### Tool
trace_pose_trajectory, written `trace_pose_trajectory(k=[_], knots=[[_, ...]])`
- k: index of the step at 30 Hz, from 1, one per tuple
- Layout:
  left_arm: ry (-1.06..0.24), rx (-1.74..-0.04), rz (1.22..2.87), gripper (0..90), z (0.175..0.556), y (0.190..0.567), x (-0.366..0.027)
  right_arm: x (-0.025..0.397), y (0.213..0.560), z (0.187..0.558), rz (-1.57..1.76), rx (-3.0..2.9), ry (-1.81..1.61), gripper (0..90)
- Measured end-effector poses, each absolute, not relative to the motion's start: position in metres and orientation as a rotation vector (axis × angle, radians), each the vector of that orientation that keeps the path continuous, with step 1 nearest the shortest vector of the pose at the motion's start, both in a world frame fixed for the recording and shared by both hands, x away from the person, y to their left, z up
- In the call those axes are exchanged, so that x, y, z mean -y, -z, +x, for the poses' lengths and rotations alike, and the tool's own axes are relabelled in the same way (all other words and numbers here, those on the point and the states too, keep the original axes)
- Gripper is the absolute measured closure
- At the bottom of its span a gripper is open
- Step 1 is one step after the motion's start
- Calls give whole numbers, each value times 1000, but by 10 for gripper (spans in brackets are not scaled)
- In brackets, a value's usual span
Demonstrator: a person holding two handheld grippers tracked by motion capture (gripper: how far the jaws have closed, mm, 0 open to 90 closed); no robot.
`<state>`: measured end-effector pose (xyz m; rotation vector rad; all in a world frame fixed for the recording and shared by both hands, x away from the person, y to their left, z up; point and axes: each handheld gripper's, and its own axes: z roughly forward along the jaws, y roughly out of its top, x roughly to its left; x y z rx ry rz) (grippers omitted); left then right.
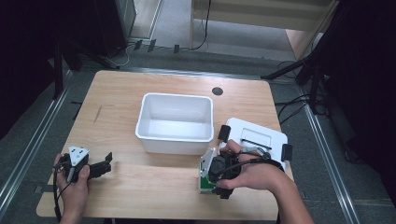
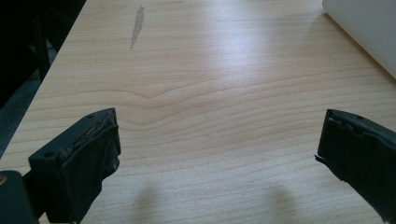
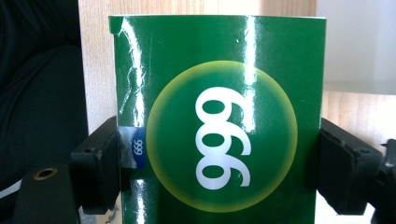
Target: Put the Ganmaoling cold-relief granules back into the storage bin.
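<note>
A green carton (image 3: 219,121) with a yellow circle and the white number 999 stands between the jaws of my right gripper (image 3: 219,156), which press on both its sides. From above, that gripper (image 1: 208,172) and the hand around it cover most of the carton (image 1: 203,183) near the table's front right. My left gripper (image 1: 108,164) rests at the front left, held by a hand. Its jaws are wide apart, and in the left gripper view the left gripper (image 2: 219,140) has only bare wood between them.
A white plastic bin (image 1: 173,143) with nothing visible inside sits mid-table; its corner (image 2: 369,32) shows in the left gripper view. A white lid (image 1: 258,135) with black clips lies right of it, behind my right hand. The wooden table (image 1: 140,186) has a round grommet (image 1: 217,91) at the back.
</note>
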<state>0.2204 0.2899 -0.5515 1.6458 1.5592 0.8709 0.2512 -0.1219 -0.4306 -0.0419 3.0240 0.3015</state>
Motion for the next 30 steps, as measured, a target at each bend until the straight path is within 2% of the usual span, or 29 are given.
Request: trace_pose_trajectory(k=[30], knots=[[-863,-1563,1642,0,221,551,-290,109,366,266,-65,-3009,-296,159]])
